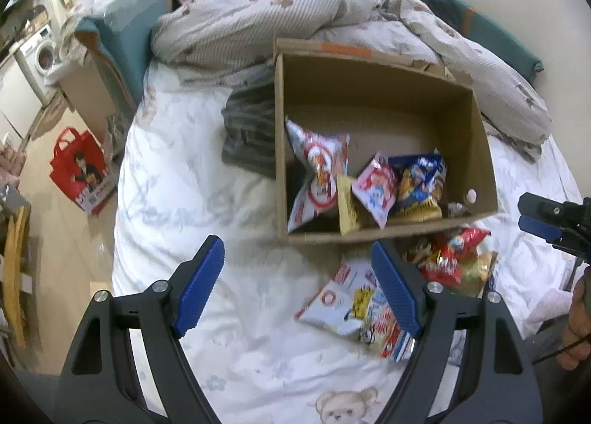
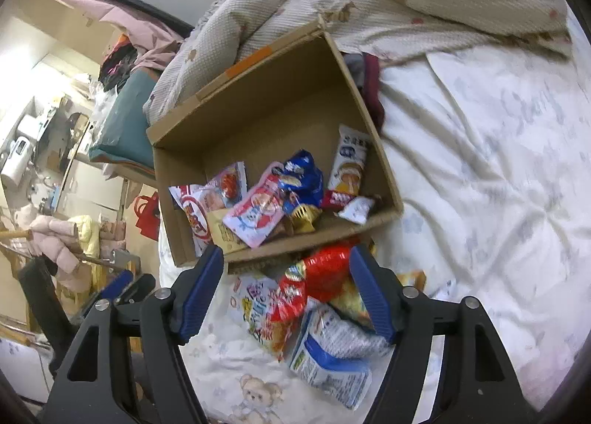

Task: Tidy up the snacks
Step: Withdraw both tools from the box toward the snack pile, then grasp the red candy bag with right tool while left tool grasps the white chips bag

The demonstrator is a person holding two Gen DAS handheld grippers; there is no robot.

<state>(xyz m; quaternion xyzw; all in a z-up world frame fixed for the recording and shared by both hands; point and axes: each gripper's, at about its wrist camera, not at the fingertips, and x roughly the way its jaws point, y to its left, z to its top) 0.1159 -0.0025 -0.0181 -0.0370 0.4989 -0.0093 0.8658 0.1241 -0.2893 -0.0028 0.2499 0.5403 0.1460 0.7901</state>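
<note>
Both the left tongs (image 1: 297,281) and right tongs (image 2: 286,291) stand wide and empty just before the cardboard box (image 1: 484,165) on the bed (image 1: 177,183). Several snack packets (image 1: 369,183) lie inside the box; more loose packets (image 2: 314,294) lie just outside its near wall.

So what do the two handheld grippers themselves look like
The left gripper and the right gripper match: matte black plastic frames with triangular cut-outs, silver round pivot bolts, and two fingers each faced with ribbed blue pads. A thin dark cable runs near the person's hand at the left view's edge.
</note>
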